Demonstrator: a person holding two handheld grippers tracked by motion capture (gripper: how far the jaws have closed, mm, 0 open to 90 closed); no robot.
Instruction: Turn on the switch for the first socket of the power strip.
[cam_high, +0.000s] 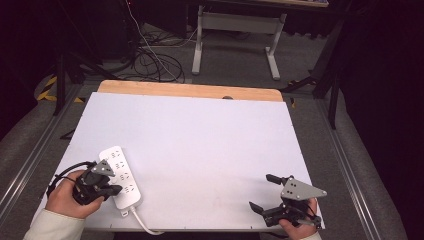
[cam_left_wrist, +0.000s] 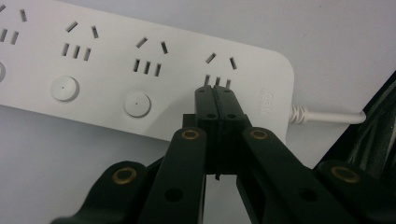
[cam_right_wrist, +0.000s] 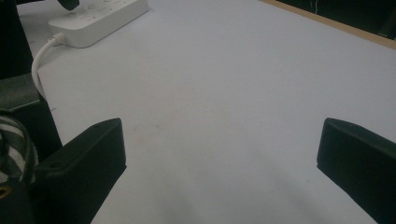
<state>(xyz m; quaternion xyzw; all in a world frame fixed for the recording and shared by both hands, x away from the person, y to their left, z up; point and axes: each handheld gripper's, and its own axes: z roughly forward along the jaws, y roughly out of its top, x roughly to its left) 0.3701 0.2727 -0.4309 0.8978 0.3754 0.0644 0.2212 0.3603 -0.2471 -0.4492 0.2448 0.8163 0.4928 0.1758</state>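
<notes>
At the table's near-left corner lies a white power strip, flat on the white tabletop, long axis running from the near edge diagonally away and slightly left; its cord end points toward the person, and the white cable leaves that end and curls over the near edge. Top face carries a row of outlet groups, each a two-slot pair above three slots, with round white buttons beside them. Small embossed lettering near the cord end, not legible. Left gripper, held in the person's left hand, sits over the cord-end outlet, jaws pressed together with nothing between them; tips at the three-slot row, contact uncertain. Right gripper, near-right corner, well apart from the strip, jaws spread wide over bare tabletop. Wooden edge strip along the far side.
</notes>
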